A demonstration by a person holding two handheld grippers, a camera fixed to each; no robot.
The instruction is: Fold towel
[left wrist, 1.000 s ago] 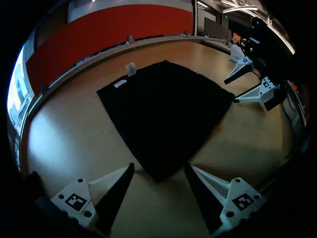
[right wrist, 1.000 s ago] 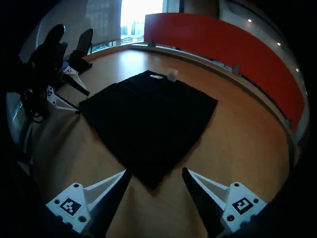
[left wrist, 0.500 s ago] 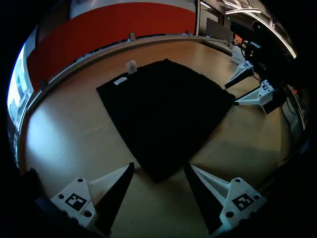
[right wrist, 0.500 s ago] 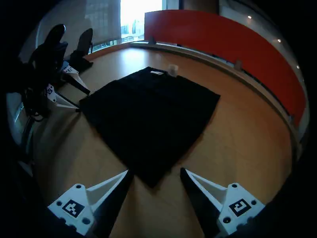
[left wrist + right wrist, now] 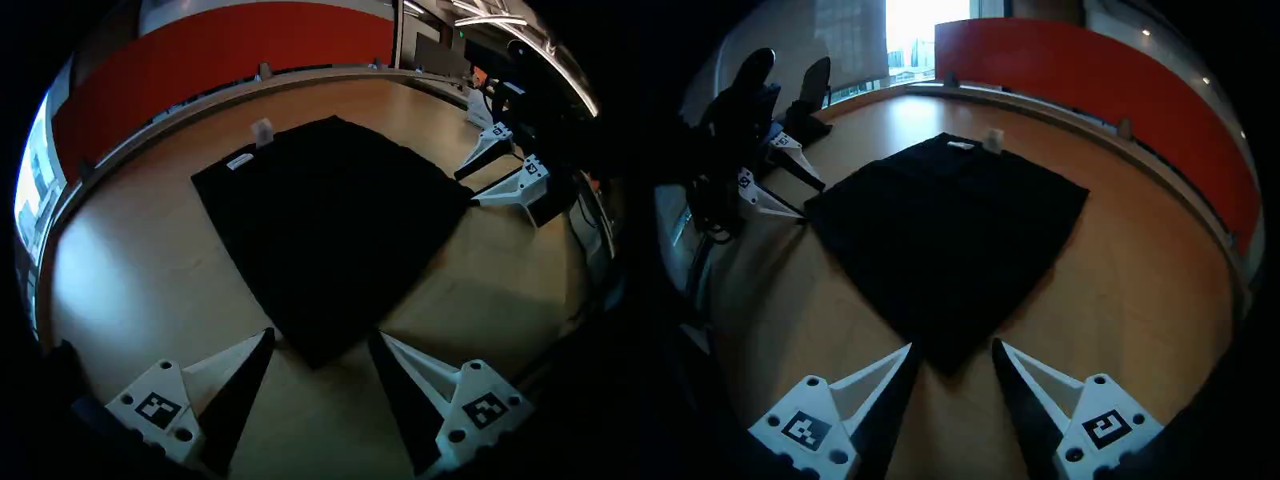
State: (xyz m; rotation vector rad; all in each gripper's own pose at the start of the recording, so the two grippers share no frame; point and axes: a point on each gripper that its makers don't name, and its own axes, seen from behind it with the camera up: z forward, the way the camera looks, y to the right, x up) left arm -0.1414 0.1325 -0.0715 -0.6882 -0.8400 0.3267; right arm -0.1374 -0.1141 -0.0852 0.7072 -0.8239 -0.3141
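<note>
Towel (image 5: 336, 224), black, is lying flat on the wooden counter (image 5: 144, 272) in the left gripper view, its near corner reaching in between the spread fingers of the left tool (image 5: 320, 336), which is pinching nothing, while a white tag (image 5: 239, 162) is showing near the towel's far left corner. In the right gripper view the right tool (image 5: 954, 346) is also standing open with another towel corner lying between its fingertips, and the left tool is sitting just beside the towel's left corner, fingers apart
</note>
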